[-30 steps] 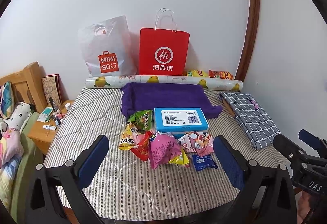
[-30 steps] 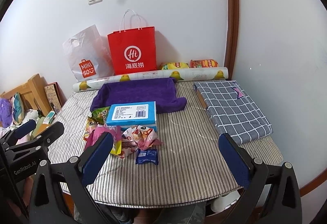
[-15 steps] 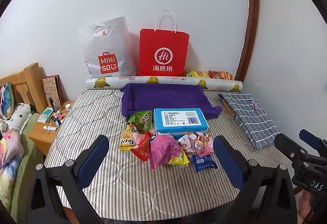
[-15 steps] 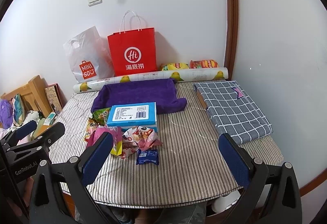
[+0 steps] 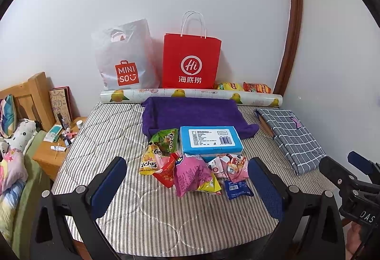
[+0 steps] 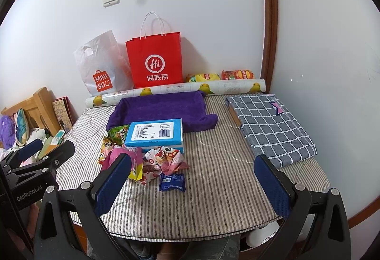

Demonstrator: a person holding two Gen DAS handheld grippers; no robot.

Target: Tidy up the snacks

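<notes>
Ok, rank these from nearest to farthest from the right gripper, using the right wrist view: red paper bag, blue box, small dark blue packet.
From the right gripper:
1. Small dark blue packet, just ahead, left of centre.
2. Blue box, mid-table, behind the snack pile.
3. Red paper bag, against the back wall.

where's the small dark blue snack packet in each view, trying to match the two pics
Left wrist view: the small dark blue snack packet lies at the near right edge of the snack pile, just inside the right finger of the left gripper.
Right wrist view: the packet sits left of centre, nearest the camera in the pile.
Shared landmark: the light blue box, directly behind the pile in both.
</notes>
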